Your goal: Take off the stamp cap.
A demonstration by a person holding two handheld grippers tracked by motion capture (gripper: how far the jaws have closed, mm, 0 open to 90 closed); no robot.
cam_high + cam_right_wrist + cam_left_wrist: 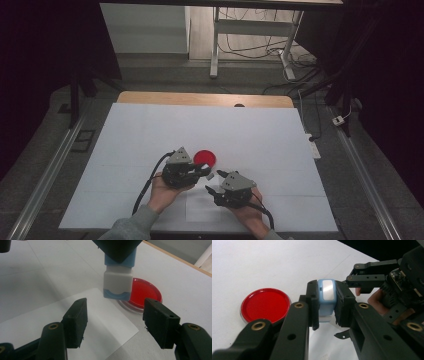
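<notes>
My left gripper is shut on a small light-blue and white block with a silvery panel on its top face, held just above the white table. In the right gripper view the block hangs from the left gripper's dark jaws with its white lower end pointing down at the table. My right gripper stands open a little short of the block, a jaw on each side, touching nothing. Behind the block lies a round red dish. The high view has both grippers close together near the front, left gripper, right gripper, dish.
A white sheet of paper lies flat on the table under the right gripper, also seen as paper near the front edge. The white tabletop stretches back to a wooden edge. Cables and a desk frame stand on the floor beyond.
</notes>
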